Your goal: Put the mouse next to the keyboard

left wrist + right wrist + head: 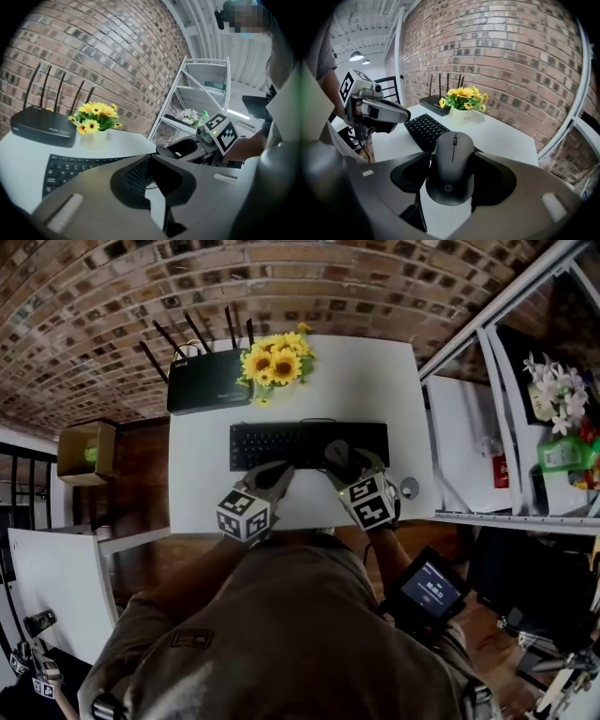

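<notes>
White surface (384,381) by brick wall. Right gripper (345,461) jaws clamp mouse (452,166) by its sides, over right end of keyboard (281,442). Left gripper (151,161) jaws together, empty. Mouse looks light, rigid, probably slippery plastic; mid-body side grip suits.

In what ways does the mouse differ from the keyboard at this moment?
The mouse is small and rounded; the keyboard is long and flat. The mouse is clamped between the jaws of the right gripper, while the keyboard lies free on the white table. Both are black.
</notes>
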A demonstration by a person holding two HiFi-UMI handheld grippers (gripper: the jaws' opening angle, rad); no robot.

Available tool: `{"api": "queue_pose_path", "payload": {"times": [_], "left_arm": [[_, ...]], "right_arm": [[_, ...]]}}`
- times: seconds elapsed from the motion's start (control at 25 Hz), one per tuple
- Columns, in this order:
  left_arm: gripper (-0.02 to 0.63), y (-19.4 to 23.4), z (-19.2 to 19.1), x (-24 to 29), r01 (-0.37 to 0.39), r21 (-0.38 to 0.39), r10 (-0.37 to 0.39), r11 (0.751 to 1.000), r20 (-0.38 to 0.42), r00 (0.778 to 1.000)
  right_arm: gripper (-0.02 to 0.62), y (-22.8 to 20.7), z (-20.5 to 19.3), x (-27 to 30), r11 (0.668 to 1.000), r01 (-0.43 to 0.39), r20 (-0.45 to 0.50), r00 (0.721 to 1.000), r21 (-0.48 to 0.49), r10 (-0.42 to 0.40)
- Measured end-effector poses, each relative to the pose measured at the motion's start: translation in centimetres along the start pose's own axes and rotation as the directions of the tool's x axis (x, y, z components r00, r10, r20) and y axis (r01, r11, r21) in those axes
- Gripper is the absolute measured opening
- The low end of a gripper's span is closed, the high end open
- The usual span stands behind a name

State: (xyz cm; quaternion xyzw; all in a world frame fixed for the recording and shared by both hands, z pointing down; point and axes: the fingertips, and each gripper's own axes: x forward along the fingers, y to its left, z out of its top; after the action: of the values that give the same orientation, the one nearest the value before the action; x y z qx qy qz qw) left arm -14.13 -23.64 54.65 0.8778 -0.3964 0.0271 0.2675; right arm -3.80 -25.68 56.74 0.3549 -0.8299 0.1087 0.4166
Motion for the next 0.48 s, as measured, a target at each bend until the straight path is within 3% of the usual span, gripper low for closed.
{"api": "queue_pose_path", "payload": {"times": [0.48], "left_arm": [[0.002, -6.9, 0.5, 11.6, 0.038, 0.04, -0.037, 0.998, -0.039, 0.999]], "right_arm": [[0.304, -13.6, -8.1, -2.8, 0.987, 0.07, -0.008, 0.998, 0.144, -0.07]]}}
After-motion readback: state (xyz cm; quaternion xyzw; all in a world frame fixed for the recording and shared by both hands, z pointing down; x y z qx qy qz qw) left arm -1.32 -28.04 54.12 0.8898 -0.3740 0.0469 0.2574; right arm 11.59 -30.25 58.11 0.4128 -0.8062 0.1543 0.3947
